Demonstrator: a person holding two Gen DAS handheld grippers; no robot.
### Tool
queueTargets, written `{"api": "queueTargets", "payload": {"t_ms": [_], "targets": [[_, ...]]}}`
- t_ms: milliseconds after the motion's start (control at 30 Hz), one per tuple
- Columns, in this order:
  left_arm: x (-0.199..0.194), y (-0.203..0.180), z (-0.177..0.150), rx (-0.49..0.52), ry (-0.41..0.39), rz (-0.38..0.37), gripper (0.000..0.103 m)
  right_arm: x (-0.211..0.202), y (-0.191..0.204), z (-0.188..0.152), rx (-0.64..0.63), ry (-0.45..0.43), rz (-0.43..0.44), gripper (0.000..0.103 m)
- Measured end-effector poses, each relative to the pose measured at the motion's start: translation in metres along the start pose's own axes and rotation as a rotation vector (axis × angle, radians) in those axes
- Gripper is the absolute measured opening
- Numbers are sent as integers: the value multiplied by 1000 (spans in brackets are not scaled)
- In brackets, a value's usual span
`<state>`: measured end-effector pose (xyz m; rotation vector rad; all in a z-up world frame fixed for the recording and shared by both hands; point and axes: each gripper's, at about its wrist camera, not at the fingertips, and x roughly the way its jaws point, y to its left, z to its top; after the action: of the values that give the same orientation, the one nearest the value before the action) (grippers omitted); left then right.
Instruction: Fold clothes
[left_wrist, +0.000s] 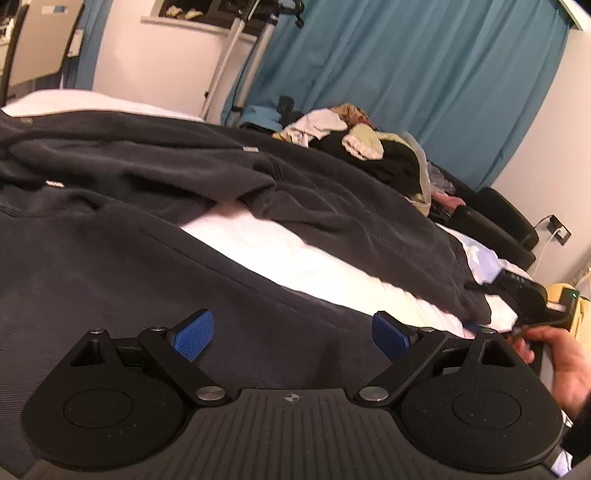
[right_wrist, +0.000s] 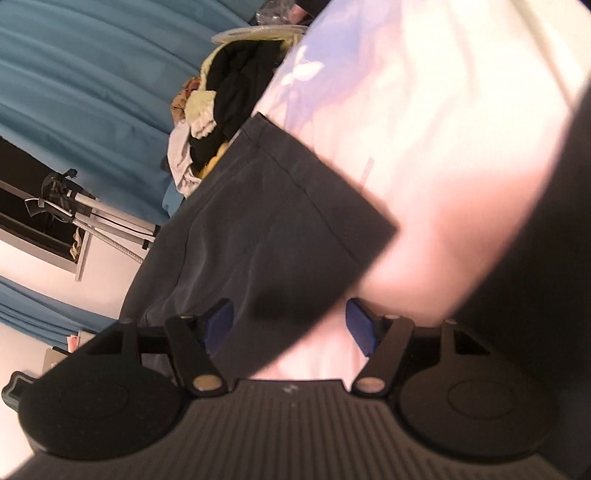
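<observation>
A dark navy sweatshirt (left_wrist: 110, 229) lies spread on the white bed (left_wrist: 295, 254), one sleeve (left_wrist: 369, 229) stretched toward the right. My left gripper (left_wrist: 293, 334) is open, its blue pads just above the sweatshirt's body. In the right wrist view the sleeve's cuff end (right_wrist: 280, 221) lies on the white sheet (right_wrist: 443, 147). My right gripper (right_wrist: 290, 326) is open with its jaws on either side of the cuff edge, not closed on it. The right gripper and the hand on it (left_wrist: 561, 362) show at the left wrist view's right edge.
A heap of mixed clothes (left_wrist: 362, 144) lies on the bed's far side, also in the right wrist view (right_wrist: 218, 110). Blue curtains (left_wrist: 406, 66) hang behind. Black cushions (left_wrist: 498, 221) and a wall socket (left_wrist: 561, 229) are at right. A tripod stand (right_wrist: 92, 214) is by the wall.
</observation>
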<state>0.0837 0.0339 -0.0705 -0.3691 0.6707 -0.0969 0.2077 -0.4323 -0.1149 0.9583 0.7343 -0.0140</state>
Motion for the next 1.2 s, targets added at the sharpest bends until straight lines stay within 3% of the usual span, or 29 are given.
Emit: {"api": "queueTargets", "payload": {"t_ms": [33,133,267,433,533,600,667,733,867,1067,1133,1200], "targets": [[4,1,-1,-3,8,1,94,4,-1,4,-9,-14,12,64],[16,7,-3,-14,23,11,94,10,-8,8,-30,-54,6,26],[23,13,-4,-59,33,9,94,11,-4,14,-67,-89,44,9],[13,17,-4,-96,10,-6,94,-33,38,34,-159,-247,133,7],[6,20,-4,-118,5,-20,94,-53,28,52,-182,-345,76,7],[3,20,-4,-117,-1,-27,94,-52,-4,63,-82,-321,-14,7],[2,18,-4,-104,-7,-23,94,-41,-44,65,47,-241,-108,7],[2,17,-5,-93,-4,-20,94,-29,-72,61,126,-183,-125,8],[5,18,-7,-92,12,-19,94,-28,-48,63,-53,-203,-143,9],[5,19,-8,-98,14,-14,94,-75,14,59,-293,-442,90,9],[5,20,-8,-100,14,-11,94,-80,10,57,-253,-440,-9,9],[6,20,-8,-104,18,-11,94,-73,-22,56,-75,-361,-102,9]]}}
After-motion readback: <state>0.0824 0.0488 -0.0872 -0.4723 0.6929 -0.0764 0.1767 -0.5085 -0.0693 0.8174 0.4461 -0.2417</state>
